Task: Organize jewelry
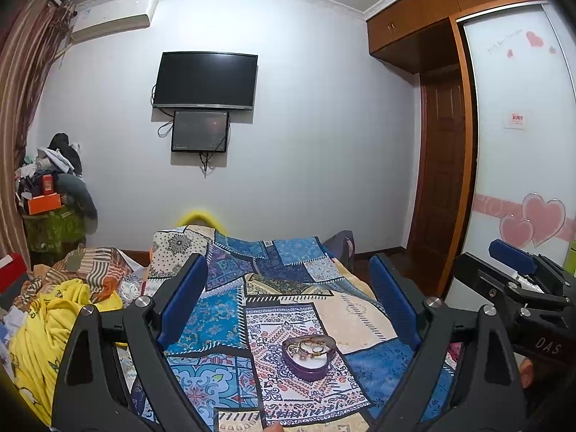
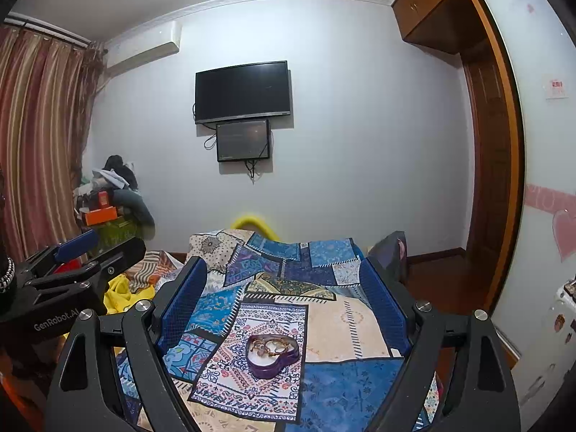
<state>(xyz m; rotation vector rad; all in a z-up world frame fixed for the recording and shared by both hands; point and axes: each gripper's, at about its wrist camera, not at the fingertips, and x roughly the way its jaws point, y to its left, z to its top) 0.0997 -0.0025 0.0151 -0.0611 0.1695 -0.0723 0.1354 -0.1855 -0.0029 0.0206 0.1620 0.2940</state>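
Observation:
A purple heart-shaped tin (image 1: 309, 359) lies open on the patchwork bedspread (image 1: 230, 309), with gold rings and bracelets (image 1: 309, 348) inside. It also shows in the right wrist view (image 2: 272, 355) with the jewelry (image 2: 268, 346) in it. My left gripper (image 1: 288, 298) is open and empty, held above and just short of the tin. My right gripper (image 2: 284, 295) is open and empty, also above and short of the tin. The right gripper shows at the right of the left wrist view (image 1: 518, 277); the left gripper shows at the left of the right wrist view (image 2: 72, 259).
The bed carries rumpled yellow and striped bedding (image 1: 64, 306) at its left. A cluttered stand (image 1: 50, 198) is in the far left corner by the curtain. A TV (image 1: 205, 81) hangs on the far wall. A wardrobe with sliding door (image 1: 522, 144) stands at the right.

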